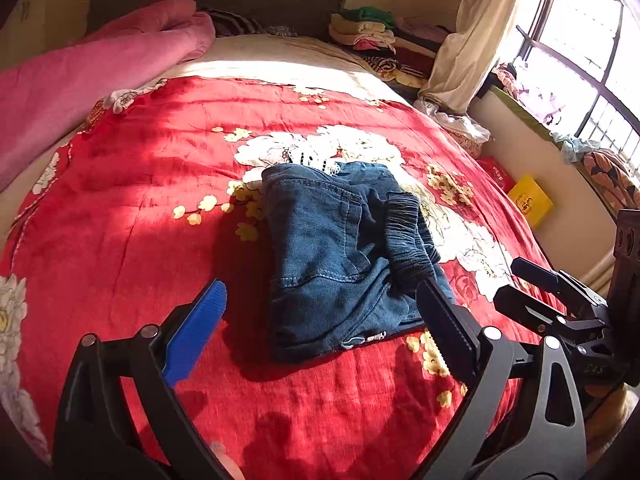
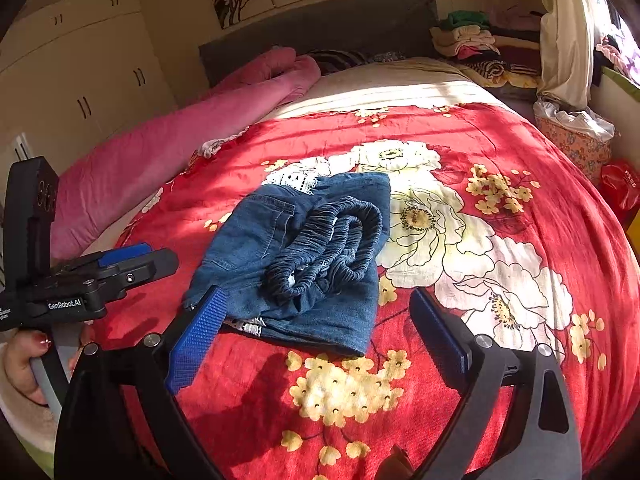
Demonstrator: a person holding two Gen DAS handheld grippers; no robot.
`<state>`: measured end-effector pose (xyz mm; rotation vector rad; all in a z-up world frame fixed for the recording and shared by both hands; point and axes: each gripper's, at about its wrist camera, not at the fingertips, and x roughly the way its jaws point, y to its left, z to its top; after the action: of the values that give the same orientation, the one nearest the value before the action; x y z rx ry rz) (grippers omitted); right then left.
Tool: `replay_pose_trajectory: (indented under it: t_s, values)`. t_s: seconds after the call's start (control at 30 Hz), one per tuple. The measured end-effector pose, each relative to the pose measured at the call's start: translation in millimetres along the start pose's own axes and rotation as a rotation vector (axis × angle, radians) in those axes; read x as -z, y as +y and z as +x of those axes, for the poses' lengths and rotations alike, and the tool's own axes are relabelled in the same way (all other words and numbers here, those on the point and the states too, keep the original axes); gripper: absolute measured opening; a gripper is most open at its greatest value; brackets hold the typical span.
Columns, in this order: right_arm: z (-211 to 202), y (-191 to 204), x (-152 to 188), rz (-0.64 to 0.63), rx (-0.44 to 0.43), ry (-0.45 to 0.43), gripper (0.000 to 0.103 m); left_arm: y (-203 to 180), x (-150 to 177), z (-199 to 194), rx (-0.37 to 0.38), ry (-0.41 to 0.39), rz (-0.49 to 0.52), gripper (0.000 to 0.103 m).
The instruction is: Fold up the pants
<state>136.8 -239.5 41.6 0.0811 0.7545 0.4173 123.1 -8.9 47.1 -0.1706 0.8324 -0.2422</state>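
**Denim bundle dead ahead, both tongs spread and empty**

Start with the bed under its red floral quilt (image 1: pixel 132 184), filling both views and carrying everything. Far beyond the tongs lies the rolled pink blanket (image 1: pixel 92 80), off to their left, and a stack of folded clothes (image 1: pixel 372 32) sits at the head of the bed, well apart from the action.

Now the piece that matters: the folded blue denim pants with the gathered elastic waistband (image 1: pixel 340 256) lie flat on the quilt, straight out in front of both tools and below them. The bundle's long axis runs away from the tongs, near edge toward them, waistband heaped on top.

The left tongs (image 1: pixel 320 320) are spread wide, nothing between the pads, framing the bundle's near edge. The right tongs (image 2: pixel 316 320) are likewise released and bare, also straddling the near edge from above. Neither touches cloth that I can see.

Nearer hand? Too close to call. The fold looks done; any coming move would be a tidy or a lift from that near edge.
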Motion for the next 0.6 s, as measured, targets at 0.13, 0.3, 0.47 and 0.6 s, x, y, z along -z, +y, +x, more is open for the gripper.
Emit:
replay_pose_trajectory:
  t_s: [0.13, 0.3, 0.47, 0.6]
  values:
    - [-10, 5, 7, -0.016, 0.021, -0.016, 0.095, -2, 14, -12, -0.01, -0.003, 0.006, 0.092]
    - [-21, 7, 19, -0.019, 0.041, -0.026, 0.096, -7, 34, -27, -0.032, -0.009, 0.019, 0.093]
    - [-28, 6, 31, -0.01, 0.052, -0.024, 0.097, -9, 52, -40, -0.05, -0.013, 0.021, 0.093]
    - [-32, 6, 41, -0.01, 0.06, -0.017, 0.098, -8, 66, -44, -0.057, 0.003, 0.012, 0.093]
